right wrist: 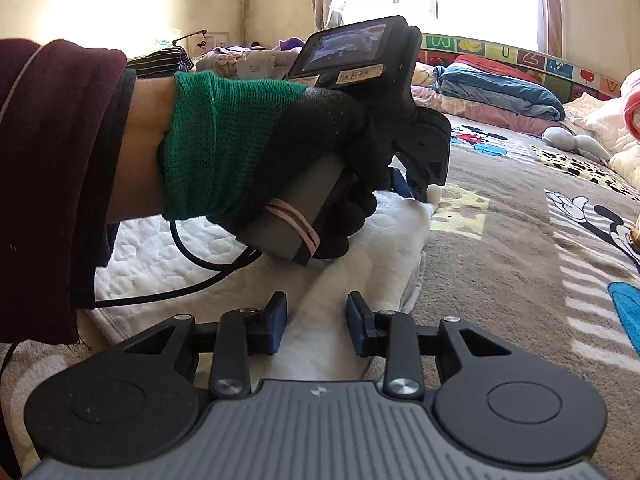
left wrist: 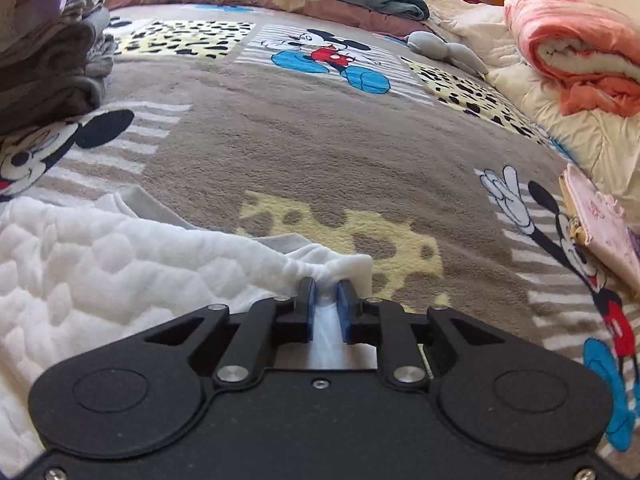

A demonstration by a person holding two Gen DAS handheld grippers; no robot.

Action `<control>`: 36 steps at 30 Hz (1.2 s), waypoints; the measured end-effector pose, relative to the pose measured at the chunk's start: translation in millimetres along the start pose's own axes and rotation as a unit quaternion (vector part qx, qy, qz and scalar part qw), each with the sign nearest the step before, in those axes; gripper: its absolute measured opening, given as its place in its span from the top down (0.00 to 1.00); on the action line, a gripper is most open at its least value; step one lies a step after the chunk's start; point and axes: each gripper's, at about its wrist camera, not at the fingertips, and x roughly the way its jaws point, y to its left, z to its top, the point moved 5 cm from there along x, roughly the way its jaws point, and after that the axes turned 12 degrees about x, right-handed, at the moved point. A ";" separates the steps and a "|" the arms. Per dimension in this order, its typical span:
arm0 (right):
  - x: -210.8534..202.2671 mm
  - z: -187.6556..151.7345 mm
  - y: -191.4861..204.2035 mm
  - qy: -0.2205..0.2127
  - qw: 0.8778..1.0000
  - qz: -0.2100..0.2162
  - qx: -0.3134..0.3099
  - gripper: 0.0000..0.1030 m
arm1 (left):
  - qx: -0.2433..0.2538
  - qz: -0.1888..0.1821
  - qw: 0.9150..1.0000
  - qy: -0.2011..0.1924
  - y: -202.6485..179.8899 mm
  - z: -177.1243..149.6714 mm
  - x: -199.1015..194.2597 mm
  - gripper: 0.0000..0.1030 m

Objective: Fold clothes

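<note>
At the bottom centre of its own view, our left gripper [left wrist: 325,286] pinches a bunched edge of the white quilted garment [left wrist: 100,256], which spreads to the lower left. Our right gripper [right wrist: 316,312] hangs open, empty, over the garment's fold. Beyond lies the brown cartoon-mouse blanket [left wrist: 280,132].

The blanket [left wrist: 304,136] on the bed is grey-brown, with cartoon mice in red, black and blue, pale stripes, and yellow patches with dark spots. The quilted cloth [left wrist: 100,256] is white with a puffy stitched pattern. The left tool [left wrist: 325,286] is black with blue pads [left wrist: 309,300]. The glove [right wrist: 256,136] is green at the cuff and black over the hand; the sleeve [right wrist: 52,152] is dark maroon. The rolled quilt [left wrist: 576,56] is coral pink with white.
</note>
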 end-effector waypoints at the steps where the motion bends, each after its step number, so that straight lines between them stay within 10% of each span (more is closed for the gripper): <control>1: 0.4 0.1 0.1 0.001 1.000 0.000 0.000 0.66 | -0.007 -0.014 1.000 -0.008 4.2 0.5 -9.5 0.84; 13: 1.2 0.5 4.7 0.020 1.000 0.002 -0.005 0.60 | -0.112 0.008 0.987 -0.111 147.6 -40.6 -124.4 0.60; 16: -5.3 2.5 6.3 0.033 0.999 0.018 0.003 0.47 | -0.153 -0.007 0.980 -0.123 178.2 -57.0 -124.9 0.60; 26: 4.9 28.8 -31.4 -0.009 0.987 0.058 0.153 0.49 | -0.140 -0.050 0.982 -0.114 193.0 -48.3 -90.2 0.60; 28: 8.3 34.8 -40.9 -0.020 0.980 0.065 0.186 0.49 | -0.128 -0.046 0.985 -0.107 189.1 -50.2 -88.5 0.95; 36: 21.5 65.3 -77.2 -0.069 0.948 0.083 0.299 0.53 | -0.116 -0.040 0.985 -0.122 179.1 -51.1 -128.2 0.96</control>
